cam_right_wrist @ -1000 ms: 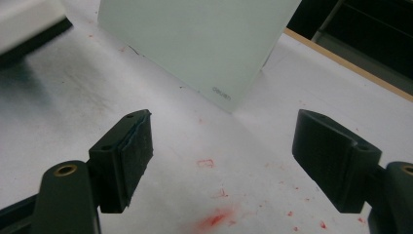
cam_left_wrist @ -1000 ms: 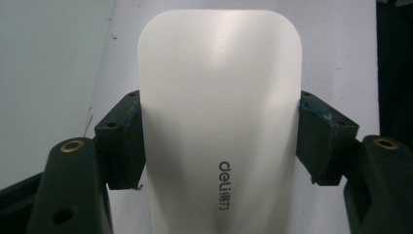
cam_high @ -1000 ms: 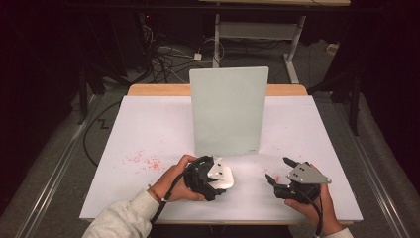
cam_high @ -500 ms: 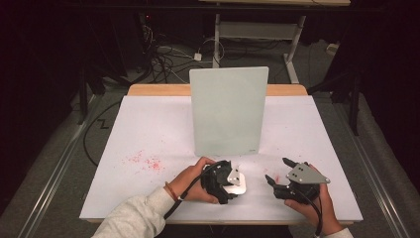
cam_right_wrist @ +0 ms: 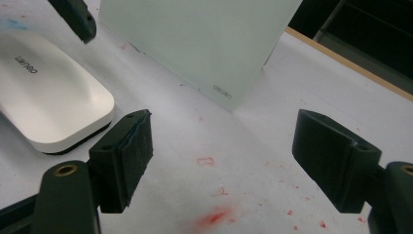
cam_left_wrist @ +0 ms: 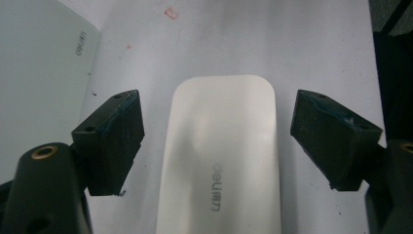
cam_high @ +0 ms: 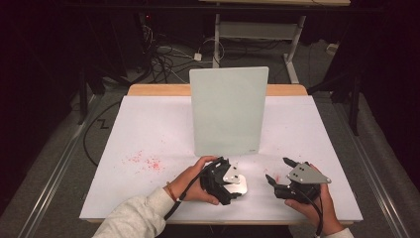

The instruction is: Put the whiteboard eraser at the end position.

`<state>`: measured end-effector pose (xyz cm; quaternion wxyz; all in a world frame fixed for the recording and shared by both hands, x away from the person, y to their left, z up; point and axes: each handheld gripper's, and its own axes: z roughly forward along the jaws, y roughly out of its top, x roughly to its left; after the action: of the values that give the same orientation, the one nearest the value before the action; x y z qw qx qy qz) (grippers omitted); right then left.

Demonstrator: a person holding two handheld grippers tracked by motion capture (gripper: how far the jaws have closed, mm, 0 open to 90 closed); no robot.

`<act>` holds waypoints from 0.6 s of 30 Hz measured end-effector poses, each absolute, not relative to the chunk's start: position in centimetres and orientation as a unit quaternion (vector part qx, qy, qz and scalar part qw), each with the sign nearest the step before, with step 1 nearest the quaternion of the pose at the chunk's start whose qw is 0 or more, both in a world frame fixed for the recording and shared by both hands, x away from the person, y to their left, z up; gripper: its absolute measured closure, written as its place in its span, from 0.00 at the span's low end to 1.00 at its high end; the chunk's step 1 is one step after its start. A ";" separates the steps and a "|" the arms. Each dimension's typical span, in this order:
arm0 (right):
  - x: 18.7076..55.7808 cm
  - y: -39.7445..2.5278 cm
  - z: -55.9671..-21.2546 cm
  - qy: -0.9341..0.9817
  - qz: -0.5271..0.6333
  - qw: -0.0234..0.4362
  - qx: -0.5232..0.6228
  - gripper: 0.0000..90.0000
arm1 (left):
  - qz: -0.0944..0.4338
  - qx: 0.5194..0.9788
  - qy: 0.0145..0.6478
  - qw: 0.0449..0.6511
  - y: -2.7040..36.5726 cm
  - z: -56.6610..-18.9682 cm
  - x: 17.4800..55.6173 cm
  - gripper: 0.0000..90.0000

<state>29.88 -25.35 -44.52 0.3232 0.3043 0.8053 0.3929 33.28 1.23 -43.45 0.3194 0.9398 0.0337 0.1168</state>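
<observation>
The left gripper (cam_left_wrist: 214,141) is straddling the white eraser (cam_left_wrist: 219,156) lying flat on the surface (cam_high: 148,129), jaws open, not touching — closing off-centre risks the smooth shell slipping sideways. Its grey logo is not reading clearly. The right gripper (cam_right_wrist: 221,161) is hovering open near the upright board (cam_high: 228,111) — a knock could be toppling it.

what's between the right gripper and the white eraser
Bare white table with faint red marks, seen in the right gripper view; the right gripper and eraser sit apart.
</observation>
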 end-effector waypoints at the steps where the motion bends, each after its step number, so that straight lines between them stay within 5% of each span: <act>1: 29.9 -25.3 -44.5 0.805 0.393 0.323 0.304 0.26 | 0.122 0.936 0.037 0.327 1.5 -43.2 33.3 0.20; 18: 29.7 -25.3 -44.3 0.804 0.398 0.322 0.301 0.26 | 0.243 0.868 0.104 0.419 5.8 -40.6 33.2 0.20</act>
<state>29.71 -25.26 -44.35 0.3225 0.3012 0.8041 0.3984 33.18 5.80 -40.64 0.4191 0.8685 0.1039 0.2435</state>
